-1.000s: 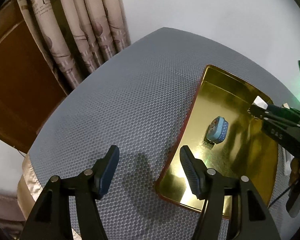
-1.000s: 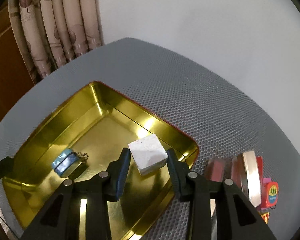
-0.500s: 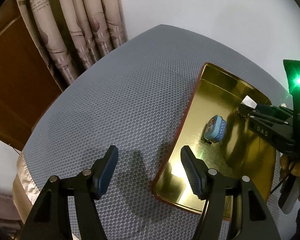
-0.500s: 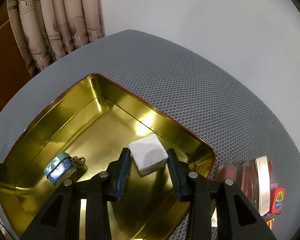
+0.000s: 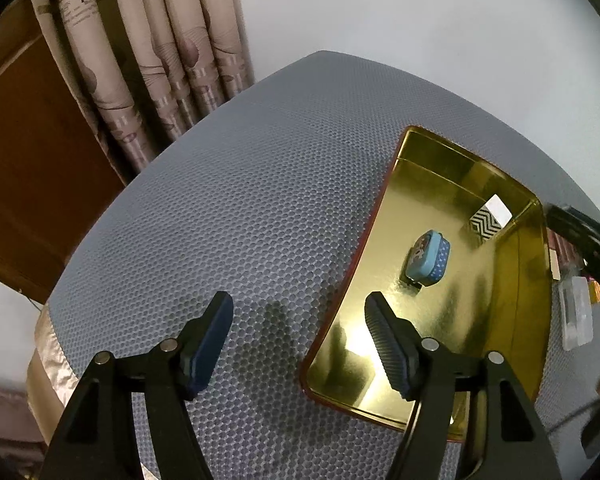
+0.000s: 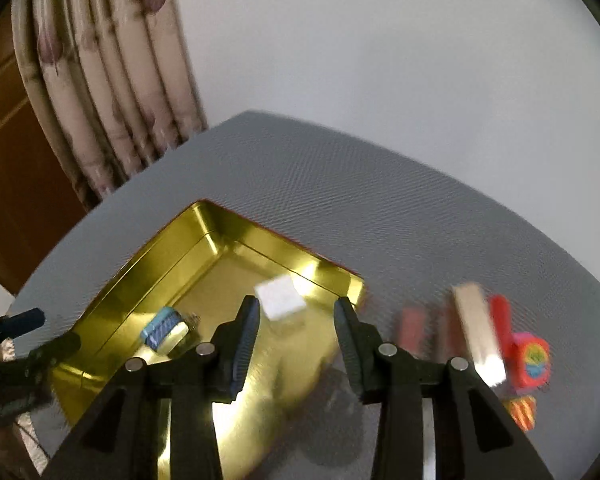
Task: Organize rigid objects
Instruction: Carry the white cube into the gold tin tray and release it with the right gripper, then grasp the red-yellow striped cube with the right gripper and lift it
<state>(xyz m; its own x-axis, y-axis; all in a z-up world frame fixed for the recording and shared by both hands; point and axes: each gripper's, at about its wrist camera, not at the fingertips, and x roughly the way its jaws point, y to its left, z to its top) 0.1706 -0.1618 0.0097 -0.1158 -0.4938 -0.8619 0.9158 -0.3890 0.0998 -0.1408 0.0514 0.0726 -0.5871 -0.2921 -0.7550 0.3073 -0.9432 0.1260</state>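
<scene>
A gold tray (image 5: pixel 452 184) (image 6: pixel 140 276) lies on the grey honeycomb mat (image 5: pixel 240 200). In it rest a small blue tin (image 5: pixel 428 258) (image 6: pixel 164 326) and a white block (image 5: pixel 490 216) (image 6: pixel 280 298) with a zigzag side. My left gripper (image 5: pixel 300 336) hovers over the tray's near left corner, its jaws opening with nothing between them. My right gripper (image 6: pixel 296 336) is raised over the tray's right end. Its jaws are opening and the white block lies free just past its fingertips. The right wrist view is blurred.
Right of the tray stand pinkish blocks (image 6: pixel 410 324), a beige bar (image 6: pixel 480 332), a red piece with a coloured disc (image 6: pixel 532 360) and an orange striped piece (image 6: pixel 520 410). A clear plastic box (image 5: pixel 576 312) lies there too. Curtains (image 5: pixel 160 60) and a wall lie behind the table.
The right gripper let go of the white block, which stays in the tray, and lifted back toward the right. The left gripper's jaws widened a little while it stayed in place.
</scene>
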